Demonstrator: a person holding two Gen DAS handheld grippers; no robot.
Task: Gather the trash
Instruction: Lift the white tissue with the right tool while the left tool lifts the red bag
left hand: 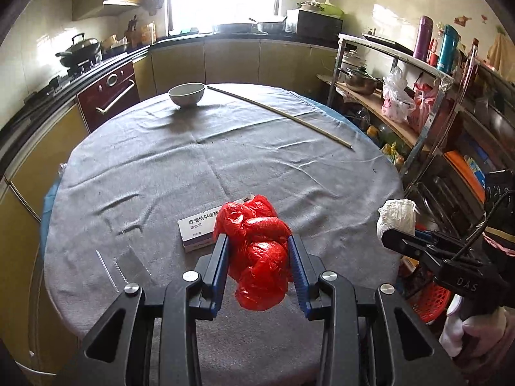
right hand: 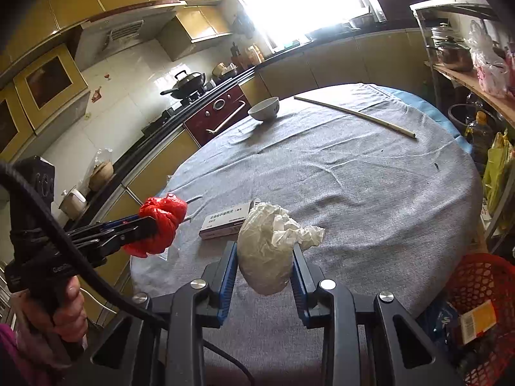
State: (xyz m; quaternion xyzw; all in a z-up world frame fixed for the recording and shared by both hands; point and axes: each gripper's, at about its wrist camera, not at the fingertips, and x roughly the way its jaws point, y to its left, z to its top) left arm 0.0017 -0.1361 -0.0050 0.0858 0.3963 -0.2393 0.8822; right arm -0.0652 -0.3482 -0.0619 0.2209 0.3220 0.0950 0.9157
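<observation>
Item 1. Left hand-held gripper (left hand: 259, 251): blue-padded jaws clamped on a crumpled red plastic bag (left hand: 260, 251), held above the near part of the round counter draped in grey cloth (left hand: 225, 160).

Item 2. Right hand-held gripper (right hand: 265, 257): jaws clamped on a crumpled ball of white tissue paper (right hand: 270, 247), also clear of the cloth, over the counter's near right edge.

Item 3. Flat white-and-purple cardboard medicine box (right hand: 225, 222): lying on the cloth just beyond both loads, long axis running roughly left to right across the right wrist view.

Item 4. Red plastic mesh basket (right hand: 482, 292): on the floor, below and to the right of the counter edge, some packaging already inside. Judged the drop point; it lies right of and below the right hand-held gripper, the nearer of the two. The left must cross over to reach it.

Item 5. White ceramic bowl (left hand: 186, 94) and long thin pale stick (left hand: 280, 114): far side of the counter, well apart from both grippers.
</observation>
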